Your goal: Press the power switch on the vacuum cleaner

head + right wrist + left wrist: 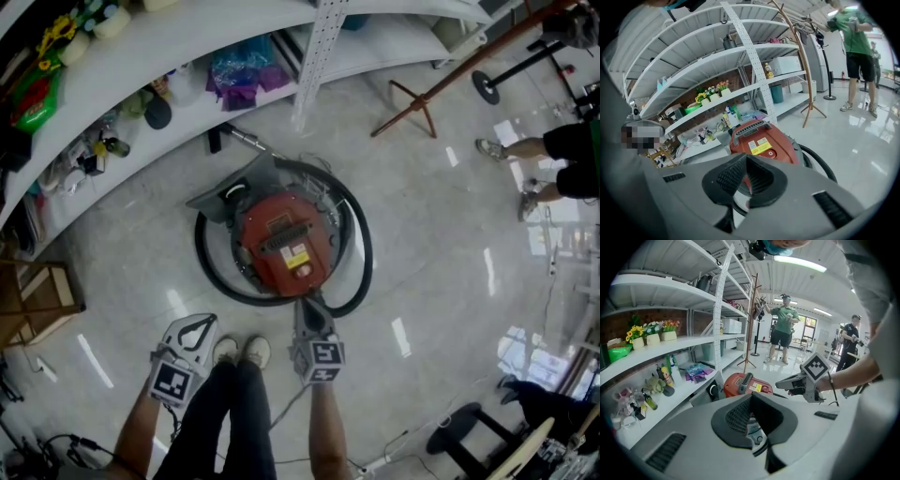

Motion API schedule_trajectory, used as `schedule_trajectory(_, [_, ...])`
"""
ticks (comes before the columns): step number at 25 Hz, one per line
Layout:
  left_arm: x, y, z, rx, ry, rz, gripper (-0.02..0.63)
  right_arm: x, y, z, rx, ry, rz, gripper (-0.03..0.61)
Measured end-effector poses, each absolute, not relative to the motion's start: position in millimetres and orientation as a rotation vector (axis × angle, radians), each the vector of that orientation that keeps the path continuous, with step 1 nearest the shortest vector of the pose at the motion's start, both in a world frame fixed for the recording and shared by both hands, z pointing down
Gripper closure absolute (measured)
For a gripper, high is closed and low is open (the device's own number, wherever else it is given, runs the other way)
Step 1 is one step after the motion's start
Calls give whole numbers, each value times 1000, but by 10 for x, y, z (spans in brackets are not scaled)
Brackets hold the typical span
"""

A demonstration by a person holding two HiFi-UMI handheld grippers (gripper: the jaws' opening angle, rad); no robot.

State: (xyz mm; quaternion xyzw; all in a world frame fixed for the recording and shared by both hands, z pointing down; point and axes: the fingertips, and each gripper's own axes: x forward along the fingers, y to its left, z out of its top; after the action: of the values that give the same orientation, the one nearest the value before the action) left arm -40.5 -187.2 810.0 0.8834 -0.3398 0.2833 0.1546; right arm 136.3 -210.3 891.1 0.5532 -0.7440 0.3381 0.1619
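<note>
A round red vacuum cleaner sits on the floor in front of my feet, ringed by its black hose. Its top carries a black handle, a yellow label and a small round red switch, which also shows in the left gripper view as the switch. My right gripper hovers at the vacuum's near edge, pointing at it, jaws shut and empty. My left gripper hangs lower left of the vacuum, apart from it, also shut on nothing. In the left gripper view the right gripper is beside the vacuum.
White shelves with bottles, toys and flower pots run behind the vacuum. A wooden coat stand rises at the back right. People stand at the right. A wooden crate is at left; cables and equipment lie at bottom right.
</note>
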Motion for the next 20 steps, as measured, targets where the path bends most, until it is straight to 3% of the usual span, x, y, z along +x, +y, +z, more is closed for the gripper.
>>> schedule_trajectory(20, [-394,-1735,8276,2492,-970,835,607,1416,-2365,9364,1556,-2129,981,566])
